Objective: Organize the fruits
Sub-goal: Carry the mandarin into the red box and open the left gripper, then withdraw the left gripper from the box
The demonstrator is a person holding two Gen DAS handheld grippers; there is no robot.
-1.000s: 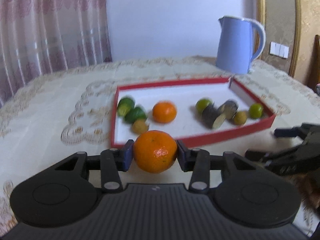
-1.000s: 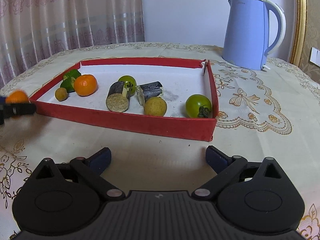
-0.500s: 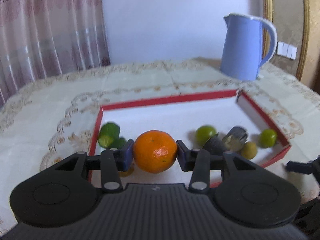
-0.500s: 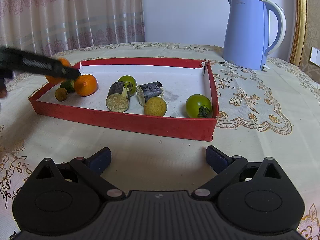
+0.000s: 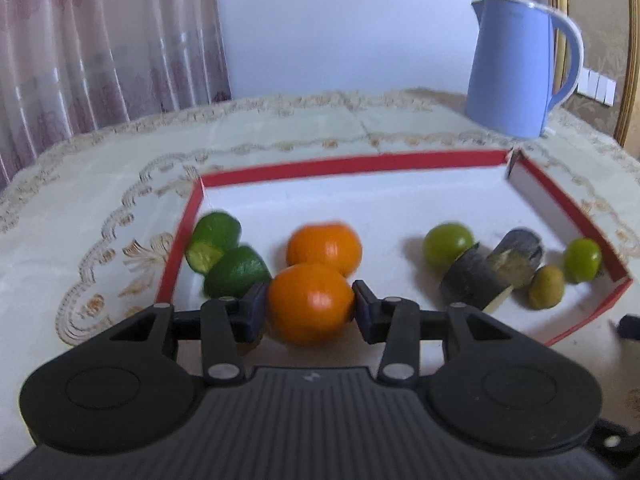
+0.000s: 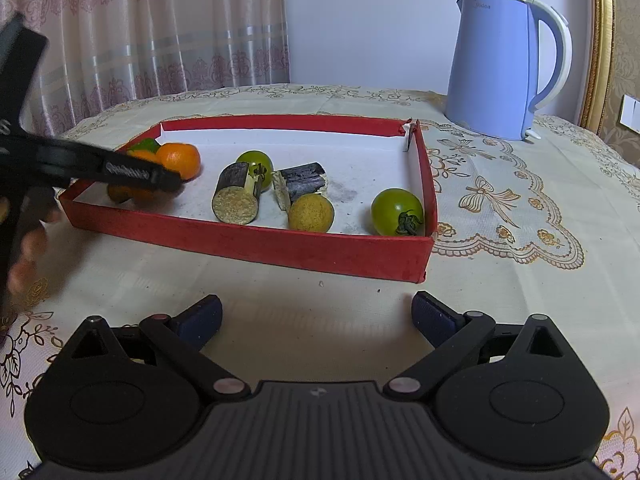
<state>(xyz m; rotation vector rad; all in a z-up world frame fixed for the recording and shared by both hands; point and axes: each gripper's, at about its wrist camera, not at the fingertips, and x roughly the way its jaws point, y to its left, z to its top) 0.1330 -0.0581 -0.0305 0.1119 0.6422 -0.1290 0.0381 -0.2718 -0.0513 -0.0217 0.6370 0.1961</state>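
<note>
My left gripper [image 5: 310,306] is shut on an orange mandarin [image 5: 310,302] and holds it over the left part of the red tray [image 5: 352,164]. A second mandarin [image 5: 324,246] lies in the tray just beyond it, with two green limes [image 5: 228,254] to its left. To the right lie a green tomato [image 5: 448,242], two dark cut stalk pieces [image 5: 472,280], a small yellow fruit [image 5: 546,292] and another green tomato [image 5: 582,258]. My right gripper [image 6: 316,316] is open and empty over the tablecloth in front of the tray [image 6: 248,242]. The left gripper's arm [image 6: 100,168] shows there above the tray's left end.
A blue electric kettle [image 6: 500,68] stands behind the tray's right corner; it also shows in the left wrist view [image 5: 520,64]. The round table has a cream lace cloth [image 6: 520,208]. Curtains [image 6: 140,32] hang behind on the left.
My left gripper has carried the mandarin forward from in front of the tray to over its left part, near the other mandarin. The right gripper has not moved.
</note>
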